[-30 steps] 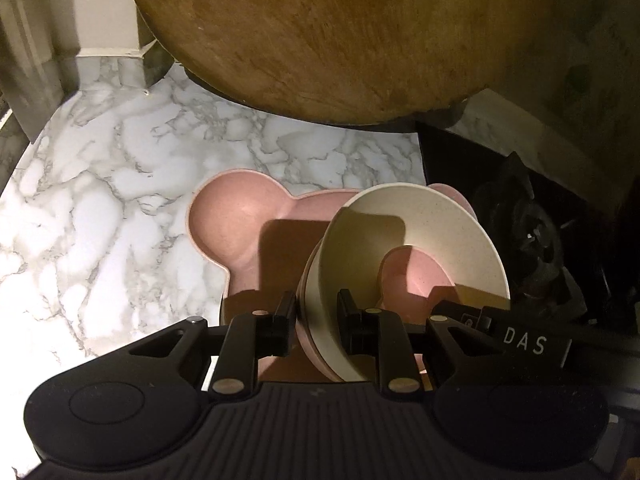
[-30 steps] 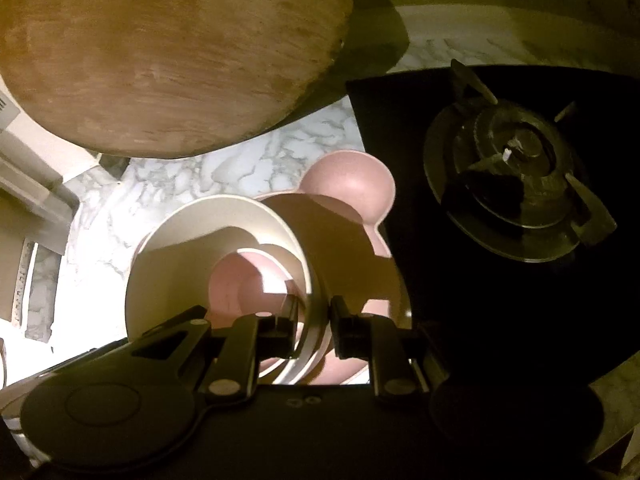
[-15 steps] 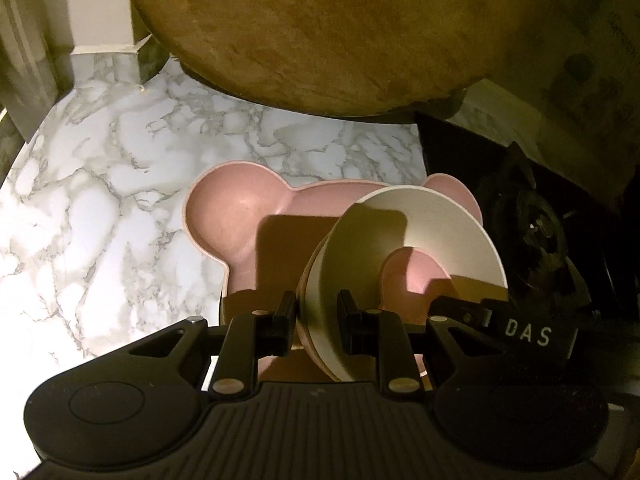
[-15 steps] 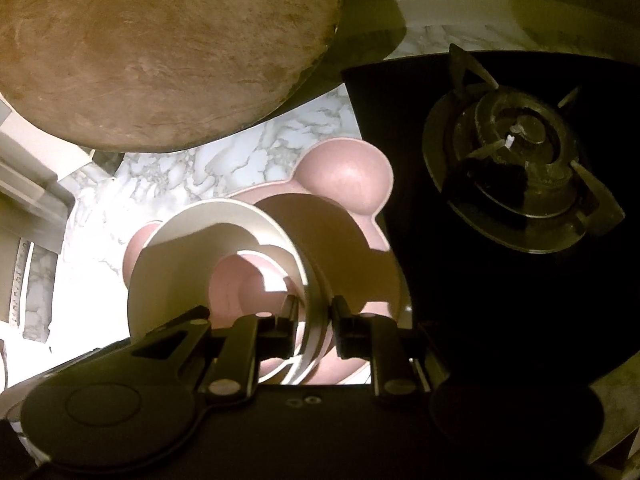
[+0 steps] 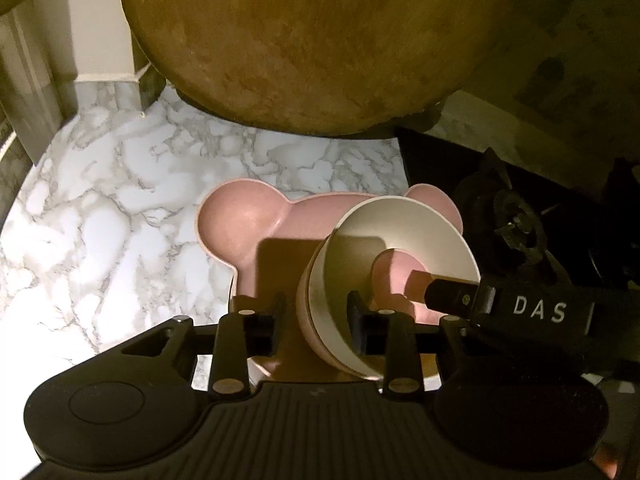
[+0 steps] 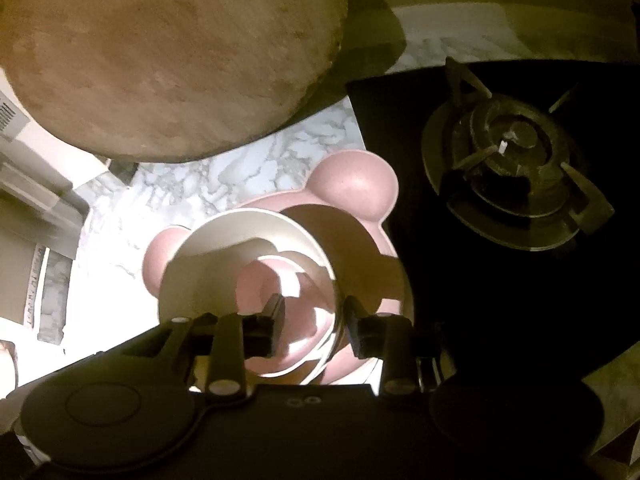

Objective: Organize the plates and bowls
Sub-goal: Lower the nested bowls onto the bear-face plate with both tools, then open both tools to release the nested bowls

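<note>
A stack of nested bowls, cream bowl (image 5: 400, 224) outermost with a pink bowl (image 5: 396, 276) inside, sits over a pink bear-shaped plate (image 5: 248, 224) on the marble counter (image 5: 120, 216). My left gripper (image 5: 316, 316) straddles the stack's left rim with its jaws spread wider than the rim. My right gripper (image 6: 314, 320) straddles the right rim of the cream bowl (image 6: 224, 236), jaws also spread. The bear plate's ear (image 6: 356, 188) shows behind. The right gripper's body, marked DAS (image 5: 540, 312), shows in the left wrist view.
A large round wooden board (image 5: 312, 40) leans at the back, also in the right wrist view (image 6: 160, 52). A black gas hob with a burner (image 6: 508, 168) lies just right of the plate. A wall corner (image 5: 92, 40) stands at the back left.
Both grippers have opened from a tight grip on the bowl rims. The bowls have come down onto the bear plate, and both cameras have moved back a little.
</note>
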